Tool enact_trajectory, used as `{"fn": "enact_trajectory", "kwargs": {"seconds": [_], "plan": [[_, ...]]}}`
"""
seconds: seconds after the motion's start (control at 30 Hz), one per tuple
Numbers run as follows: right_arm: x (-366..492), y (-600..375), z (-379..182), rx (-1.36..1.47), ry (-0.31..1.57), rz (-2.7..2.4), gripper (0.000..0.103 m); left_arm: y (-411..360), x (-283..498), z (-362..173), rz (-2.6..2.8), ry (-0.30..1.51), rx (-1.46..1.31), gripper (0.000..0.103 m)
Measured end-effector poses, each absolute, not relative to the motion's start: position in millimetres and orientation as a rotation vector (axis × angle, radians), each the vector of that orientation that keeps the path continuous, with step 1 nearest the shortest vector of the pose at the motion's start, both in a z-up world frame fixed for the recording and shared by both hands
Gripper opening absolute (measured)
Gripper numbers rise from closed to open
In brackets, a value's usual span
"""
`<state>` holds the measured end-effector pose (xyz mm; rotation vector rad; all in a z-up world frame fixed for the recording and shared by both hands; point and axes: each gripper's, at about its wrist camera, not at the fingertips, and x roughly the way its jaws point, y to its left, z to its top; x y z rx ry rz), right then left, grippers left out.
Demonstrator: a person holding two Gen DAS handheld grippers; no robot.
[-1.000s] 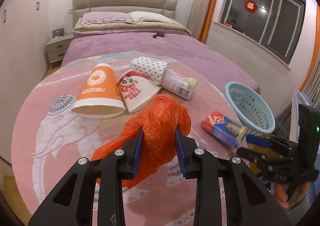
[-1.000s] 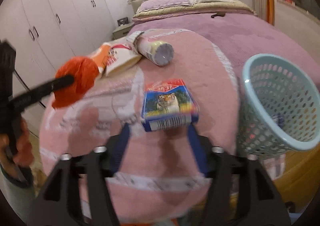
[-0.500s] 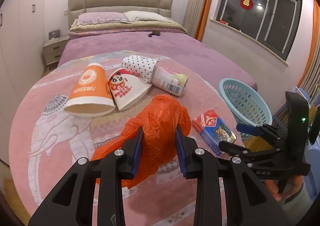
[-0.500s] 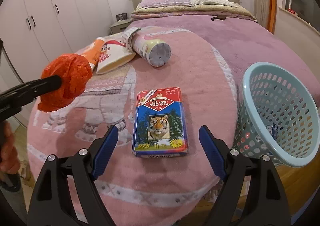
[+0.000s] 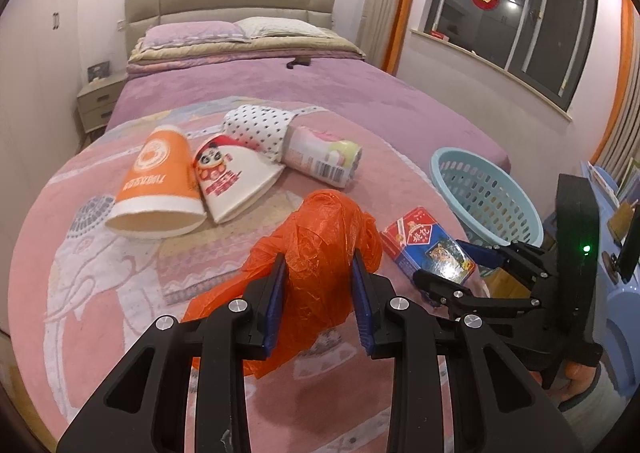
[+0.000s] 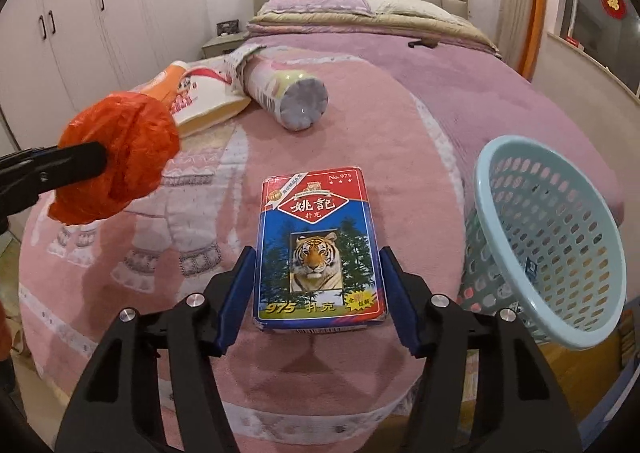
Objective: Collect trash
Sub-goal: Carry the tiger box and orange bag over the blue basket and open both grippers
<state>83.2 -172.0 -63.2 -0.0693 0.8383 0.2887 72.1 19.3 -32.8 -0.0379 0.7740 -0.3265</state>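
pink blanket (image 5: 120, 293) with a white elephant print covers the near end of a purple bed (image 5: 260, 93), and the trash lies scattered on it. the left gripper (image 5: 318, 273) has its blue pads pressed into a crumpled orange plastic bag (image 5: 320, 237), holding it bunched above the blanket with a loose tail hanging down to the left. the right gripper (image 6: 318, 273) sits low over a playing card box (image 6: 320, 245) printed with a tiger; its jaws are spread, one on each side of the box's near end, very close to its edges, and i cannot tell whether they touch. the box lies flat on the blanket. just right of it, at the bed's edge, a light blue perforated basket (image 6: 560, 317) tilts with its opening toward the box, a small item inside it. farther up the blanket, an orange paper cup (image 5: 158, 185) lies on its side, touching a white paper cup (image 5: 232, 185) with a cartoon figure. beyond those rest a polka dot wrapper (image 5: 256, 129) and a pale cylindrical container (image 5: 320, 157) with a barcode, also on its side.
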Motion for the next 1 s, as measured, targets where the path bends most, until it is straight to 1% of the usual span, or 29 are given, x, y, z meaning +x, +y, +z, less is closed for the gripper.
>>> {"fn": "enact_trajectory", "kwargs": {"seconds": [0.2,0.43,0.63,0.8,1.0], "plan": [[85.4,-199.7,-38.4,-0.022,0.772,0.248,0.058,-7.7,84.0,-15.7,-0.372,0.740,0.003,0.029],[94.4,-246.8,-3.5,-0.010,0.671,0.130,0.058,-62.8,106.8,6.0,-0.449,0.682,0.061,0.029],[110.6,-293.8,17.8,0.029,0.620,0.040,0.058,-116.3,137.4,16.7,-0.549,0.679,0.066,0.029],[127.4,-333.7,20.8,0.072,0.612,-0.041,0.058,-160.7,163.9,16.3,-0.617,0.701,0.062,0.029],[146.3,-383.7,7.6,0.154,0.652,-0.126,0.058,-210.5,191.4,-0.2,-0.667,0.752,0.082,0.029]]}}
